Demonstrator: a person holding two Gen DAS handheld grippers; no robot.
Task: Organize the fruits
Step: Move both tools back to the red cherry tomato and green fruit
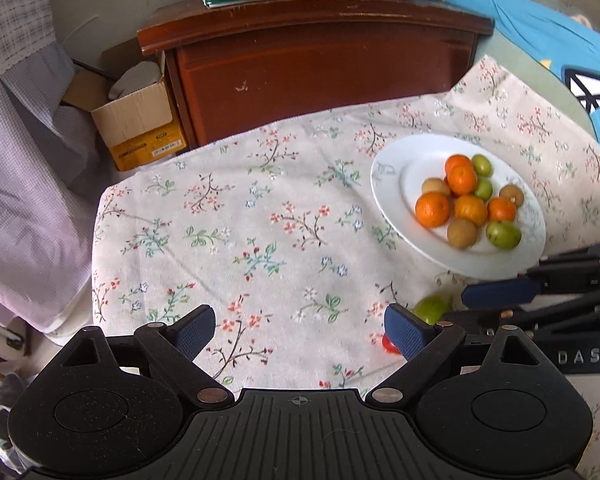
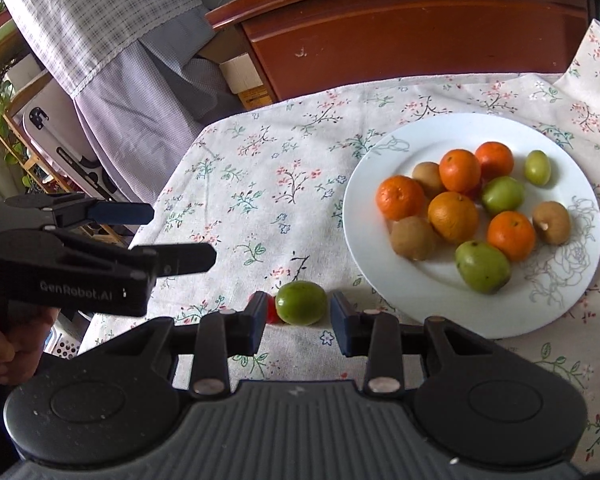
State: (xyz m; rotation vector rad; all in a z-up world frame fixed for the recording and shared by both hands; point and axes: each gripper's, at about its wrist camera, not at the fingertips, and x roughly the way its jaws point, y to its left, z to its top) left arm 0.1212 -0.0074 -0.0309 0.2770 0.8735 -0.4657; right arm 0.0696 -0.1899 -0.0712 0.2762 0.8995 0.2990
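- Left wrist view: the left gripper [image 1: 300, 332] hangs over bare flowered cloth [image 1: 240, 240], jaws wide apart and empty.
- A white plate [image 1: 388, 184] sits toward the cloth's far right corner, holding oranges, brown kiwis and green fruits.
- One loose green fruit [image 1: 432, 307] lies on the cloth just off the plate's near rim, with a small red thing [image 1: 390, 345] beside it.
- The right gripper [image 1: 460, 305] reaches in from the right, tips just short of that fruit.
- Right wrist view: its jaws stand narrowly apart and grip nothing; the fruit lies just ahead of the tips.
- A hand [image 2: 16, 344] holds the left gripper at the cloth's left edge.
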